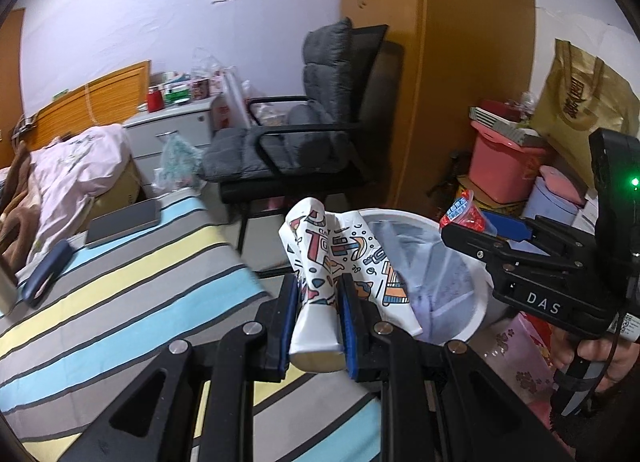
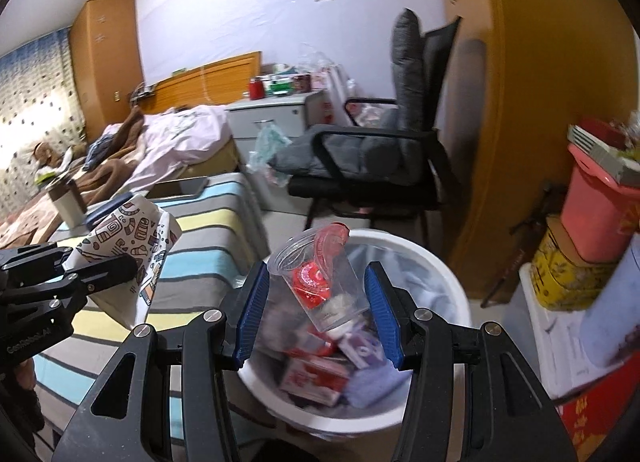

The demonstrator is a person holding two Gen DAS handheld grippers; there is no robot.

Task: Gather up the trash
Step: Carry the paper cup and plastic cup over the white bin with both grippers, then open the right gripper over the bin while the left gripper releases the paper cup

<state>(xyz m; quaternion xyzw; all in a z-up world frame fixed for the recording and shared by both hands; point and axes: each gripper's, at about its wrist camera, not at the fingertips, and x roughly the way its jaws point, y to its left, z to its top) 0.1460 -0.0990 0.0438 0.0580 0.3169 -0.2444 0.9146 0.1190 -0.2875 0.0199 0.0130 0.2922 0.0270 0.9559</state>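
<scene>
In the left wrist view, the left gripper (image 1: 318, 302) is clamped narrow on a crushed paper cup (image 1: 320, 262), white with colourful doodle print, its blue pads pressing both sides of the cup near the base. The cup is held above the near right edge of a striped cloth (image 1: 132, 290) in grey, blue and yellow, just left of a white bin (image 1: 478, 302) with a pale liner. On the right the right gripper (image 1: 486, 227) reaches in over the bin with a clear plastic cup (image 1: 464, 213) with red and blue print at its tip; its body reads "DAS" in white letters. A dark phone (image 1: 122, 223) lies on the far left of the cloth, a grey cushioned chair (image 1: 304, 141) stands beyond, and a gold bag (image 1: 580, 105) with large characters too blurred to read sits far right above a pink box (image 1: 504, 169). In the right wrist view, the right gripper (image 2: 316, 302) is spread wide over the bin (image 2: 448, 282), and the plastic cup (image 2: 320, 282) hangs tilted between the pads, apparently touching neither, with a red wrapper inside; its print is unreadable. Below it the bin holds red and white cartons and purple scraps. At the left the left gripper (image 2: 120, 262) holds the paper cup (image 2: 132, 238) over the cloth (image 2: 200, 221); faint lettering on its body looks like "GenRobot.AI".
</scene>
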